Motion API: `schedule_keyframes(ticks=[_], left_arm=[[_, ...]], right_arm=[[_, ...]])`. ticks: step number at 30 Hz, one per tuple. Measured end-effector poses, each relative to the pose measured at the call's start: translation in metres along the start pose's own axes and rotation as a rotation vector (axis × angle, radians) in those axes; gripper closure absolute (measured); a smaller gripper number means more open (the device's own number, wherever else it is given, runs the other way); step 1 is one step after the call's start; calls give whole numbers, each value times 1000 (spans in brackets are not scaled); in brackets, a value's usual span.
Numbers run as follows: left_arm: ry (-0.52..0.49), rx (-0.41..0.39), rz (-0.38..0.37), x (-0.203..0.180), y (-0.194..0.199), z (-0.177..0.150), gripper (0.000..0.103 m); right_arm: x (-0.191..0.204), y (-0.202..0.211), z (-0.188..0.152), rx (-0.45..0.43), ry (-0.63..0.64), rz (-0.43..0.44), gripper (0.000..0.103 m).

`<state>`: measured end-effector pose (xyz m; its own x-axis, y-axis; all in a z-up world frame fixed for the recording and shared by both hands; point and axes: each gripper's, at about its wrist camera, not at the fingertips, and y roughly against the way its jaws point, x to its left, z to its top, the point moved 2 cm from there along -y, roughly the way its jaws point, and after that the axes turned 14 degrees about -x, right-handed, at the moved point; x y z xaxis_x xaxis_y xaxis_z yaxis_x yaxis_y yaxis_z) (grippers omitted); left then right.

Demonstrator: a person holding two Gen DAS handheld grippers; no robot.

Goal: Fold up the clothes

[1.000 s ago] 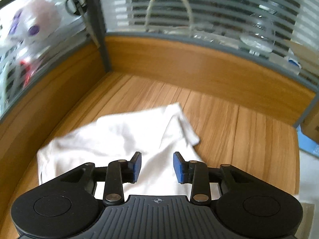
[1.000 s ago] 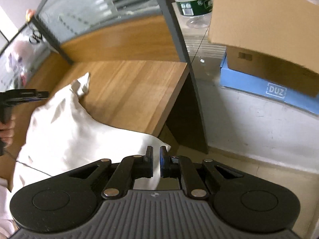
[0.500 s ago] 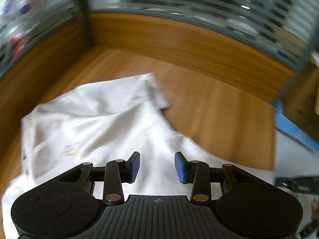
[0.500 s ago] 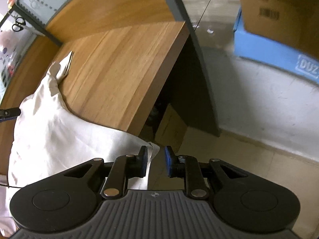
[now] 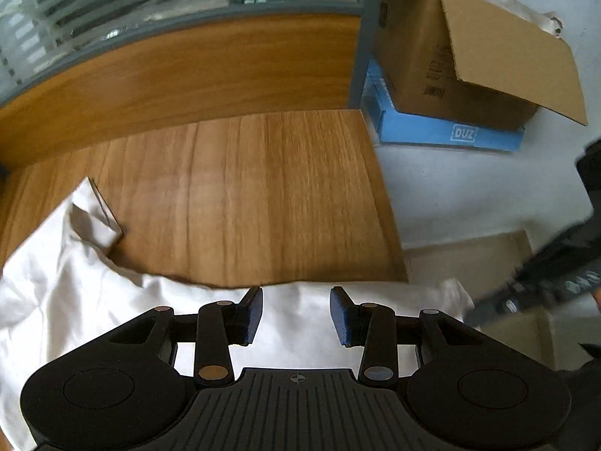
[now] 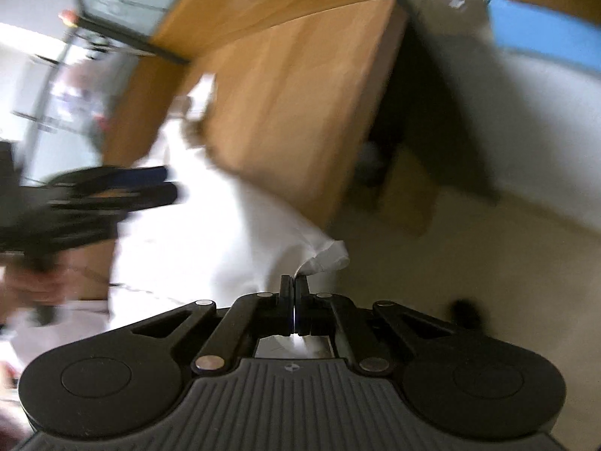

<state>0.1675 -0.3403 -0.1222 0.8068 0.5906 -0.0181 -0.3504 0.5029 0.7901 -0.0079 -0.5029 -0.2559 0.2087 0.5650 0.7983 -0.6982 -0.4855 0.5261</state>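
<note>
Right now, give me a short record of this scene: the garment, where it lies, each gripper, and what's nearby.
garment: white garment, crumpled, unfolded
surface: wooden desk; one corner of the cloth hangs past the desk's near edge
left gripper: open, above the cloth, nothing between its blue pads
right gripper: shut on the garment's hanging corner
nearby: cardboard box on a blue box, on the floor beside the desk

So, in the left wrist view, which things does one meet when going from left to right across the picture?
White garment → wooden table → blue box with the cardboard box on it → the right gripper at the edge.
</note>
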Motion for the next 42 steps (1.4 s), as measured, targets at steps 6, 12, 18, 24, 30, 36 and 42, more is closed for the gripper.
schedule_keyframes(ticks=[6, 12, 18, 24, 30, 36, 42], left_arm=[[82, 28, 28, 2, 2, -10, 61], [92, -15, 116, 13, 22, -20, 60], [159, -65, 230, 37, 55, -43, 60], [262, -86, 362, 54, 97, -87, 59], [408, -96, 530, 65, 141, -137, 56], [600, -94, 726, 79, 185, -180, 54], [791, -71, 954, 91, 224, -223, 54]], right_arm=[[16, 4, -21, -42, -221, 218, 102], [15, 23, -35, -241, -287, 118, 101], [29, 58, -25, -348, -29, -179, 95], [67, 66, 3, -304, 329, -257, 85], [122, 46, 28, -220, 622, -210, 83], [174, 1, 58, -112, 779, -126, 80], [225, -67, 90, 0, 921, -19, 78]])
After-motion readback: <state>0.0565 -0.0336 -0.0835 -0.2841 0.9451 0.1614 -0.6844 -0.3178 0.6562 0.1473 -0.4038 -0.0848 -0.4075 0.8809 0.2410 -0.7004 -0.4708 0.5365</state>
